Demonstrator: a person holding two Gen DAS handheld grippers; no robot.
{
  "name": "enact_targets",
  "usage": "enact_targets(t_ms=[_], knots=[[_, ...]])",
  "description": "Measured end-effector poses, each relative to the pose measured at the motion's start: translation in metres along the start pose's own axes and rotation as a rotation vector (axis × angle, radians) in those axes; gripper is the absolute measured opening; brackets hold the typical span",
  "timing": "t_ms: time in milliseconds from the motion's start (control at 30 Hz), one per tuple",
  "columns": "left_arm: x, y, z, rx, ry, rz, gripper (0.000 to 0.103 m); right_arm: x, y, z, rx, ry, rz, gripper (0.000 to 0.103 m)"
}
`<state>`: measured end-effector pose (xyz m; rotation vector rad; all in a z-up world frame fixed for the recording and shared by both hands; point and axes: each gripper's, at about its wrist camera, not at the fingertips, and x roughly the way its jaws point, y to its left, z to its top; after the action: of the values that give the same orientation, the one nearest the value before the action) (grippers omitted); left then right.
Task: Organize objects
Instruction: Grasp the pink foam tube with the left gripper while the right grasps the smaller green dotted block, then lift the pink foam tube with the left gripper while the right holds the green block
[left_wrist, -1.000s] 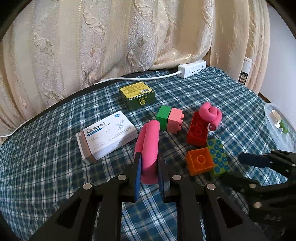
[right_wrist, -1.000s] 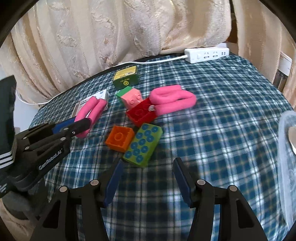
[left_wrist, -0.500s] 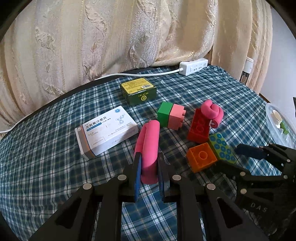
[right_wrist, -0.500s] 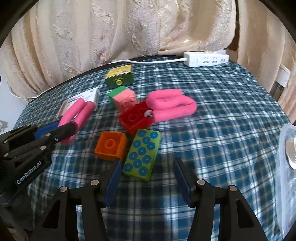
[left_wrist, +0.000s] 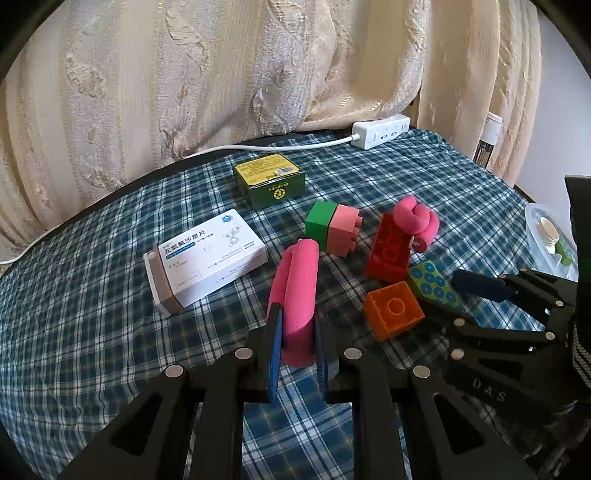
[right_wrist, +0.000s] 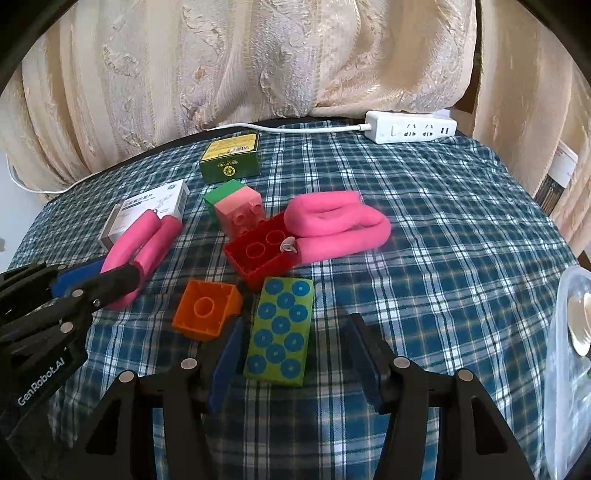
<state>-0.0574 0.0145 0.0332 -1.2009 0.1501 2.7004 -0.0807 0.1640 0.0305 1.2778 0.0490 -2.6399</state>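
My left gripper (left_wrist: 295, 334) is shut on one end of a folded pink foam roller (left_wrist: 297, 284), which also shows in the right wrist view (right_wrist: 142, 251). My right gripper (right_wrist: 295, 354) is open, its fingers on either side of a green brick with blue studs (right_wrist: 280, 336), seen partly hidden in the left wrist view (left_wrist: 434, 286). An orange brick (right_wrist: 205, 308), a red brick (right_wrist: 260, 256), a green-and-pink brick pair (right_wrist: 236, 208) and a second pink roller (right_wrist: 338, 227) lie just beyond.
A white medicine box (left_wrist: 205, 260) and a green-and-yellow box (left_wrist: 269, 179) lie on the plaid cloth (right_wrist: 443, 229). A white power strip (right_wrist: 410, 127) sits by the curtain. A clear plastic container (right_wrist: 570, 354) stands at the right edge.
My right gripper has moved forward, bringing its open fingers around the green studded brick. My left gripper still holds the pink roller, nearly in place.
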Motion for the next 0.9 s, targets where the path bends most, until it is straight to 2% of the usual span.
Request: enact_targets(t_ms=[133,900], knots=[[-0.001,-0.001,0.0,0.002,-0.002,-0.005,0.016,-0.002,-0.003,-0.002,-0.009,-0.007,-0.014,0.031],[-0.027,-0.024,0.003,0.04,-0.059,-0.047,0.016,-0.055,-0.02,-0.035,0.069,-0.053,0.04,0.031]])
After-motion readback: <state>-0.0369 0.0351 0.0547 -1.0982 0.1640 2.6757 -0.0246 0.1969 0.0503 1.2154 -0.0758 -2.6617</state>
